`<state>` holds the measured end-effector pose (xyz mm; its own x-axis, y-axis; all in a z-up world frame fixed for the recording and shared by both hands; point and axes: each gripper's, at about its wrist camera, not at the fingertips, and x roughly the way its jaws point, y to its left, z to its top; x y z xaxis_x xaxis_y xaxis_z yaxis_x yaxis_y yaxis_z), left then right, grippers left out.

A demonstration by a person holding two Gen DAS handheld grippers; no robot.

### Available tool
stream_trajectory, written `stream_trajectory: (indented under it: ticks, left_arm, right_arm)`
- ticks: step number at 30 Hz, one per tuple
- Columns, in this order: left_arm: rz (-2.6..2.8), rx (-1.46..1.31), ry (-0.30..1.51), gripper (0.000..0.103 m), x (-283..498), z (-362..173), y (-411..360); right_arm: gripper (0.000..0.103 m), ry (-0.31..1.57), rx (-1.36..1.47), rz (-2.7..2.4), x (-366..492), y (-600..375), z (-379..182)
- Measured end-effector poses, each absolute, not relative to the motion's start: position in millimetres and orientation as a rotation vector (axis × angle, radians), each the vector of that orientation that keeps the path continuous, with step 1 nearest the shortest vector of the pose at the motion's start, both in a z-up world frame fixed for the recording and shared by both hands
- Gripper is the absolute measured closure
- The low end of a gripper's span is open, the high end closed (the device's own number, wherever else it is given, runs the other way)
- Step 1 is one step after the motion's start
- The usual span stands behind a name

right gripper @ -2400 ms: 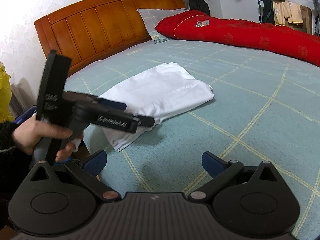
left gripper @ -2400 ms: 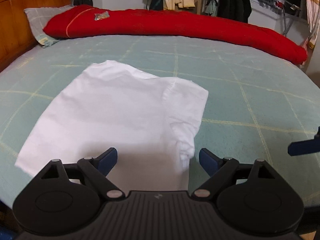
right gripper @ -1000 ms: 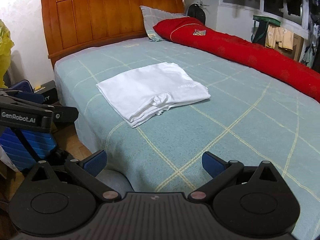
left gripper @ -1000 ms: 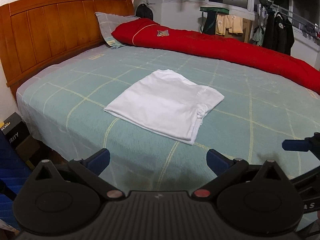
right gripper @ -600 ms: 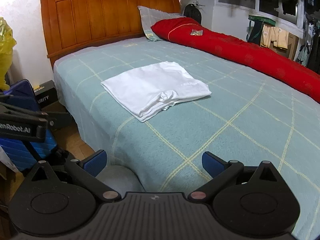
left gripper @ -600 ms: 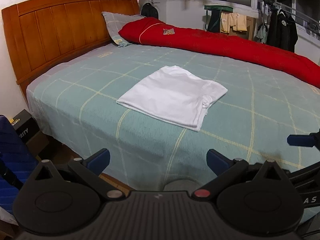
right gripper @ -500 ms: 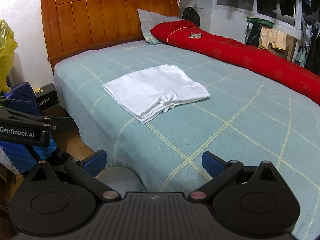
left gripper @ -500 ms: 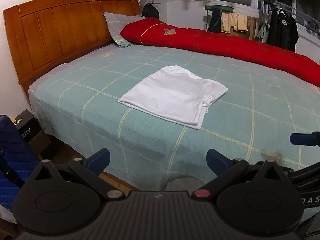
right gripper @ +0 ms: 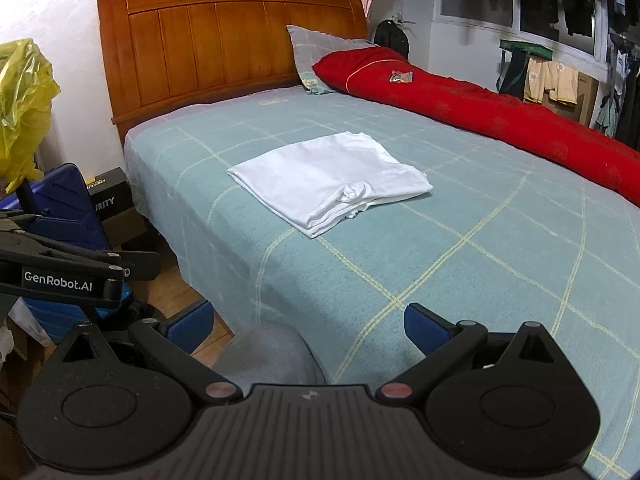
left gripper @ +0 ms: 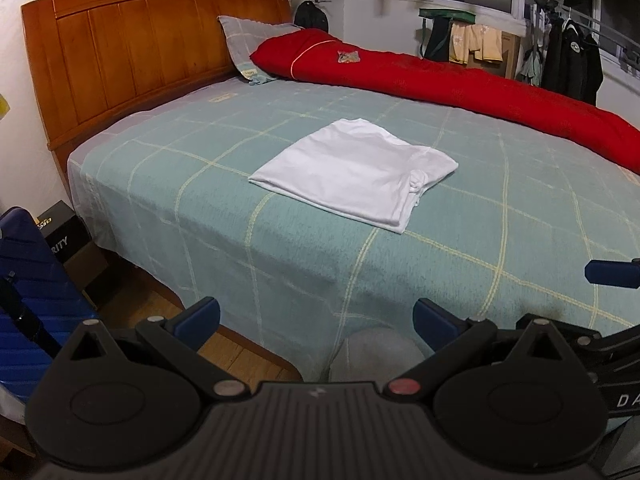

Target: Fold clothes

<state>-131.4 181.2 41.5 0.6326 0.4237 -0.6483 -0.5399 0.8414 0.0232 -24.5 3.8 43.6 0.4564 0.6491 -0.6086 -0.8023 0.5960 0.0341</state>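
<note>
Left wrist view: our left gripper point(left gripper: 316, 314) and right gripper point(right gripper: 307, 319) both gape empty — the folded shirt point(left gripper: 356, 168) lies mid-bed point(left gripper: 520, 208); soft, limp, so we'd pinch its layered edge.

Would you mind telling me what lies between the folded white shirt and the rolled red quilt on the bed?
Only bare checked bedcover lies between the white shirt and the red quilt; both wrist views show that stretch with nothing on it.
</note>
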Motion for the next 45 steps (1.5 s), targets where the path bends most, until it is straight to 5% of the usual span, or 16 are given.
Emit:
stream_trajectory:
  ticks: [45]
  left_arm:
    - [0.550, -0.160, 0.704, 0.001, -130.5, 39.9, 177.9]
  right_arm:
    - [0.000, 0.621, -0.265, 0.913, -27.2, -0.1, 44.9]
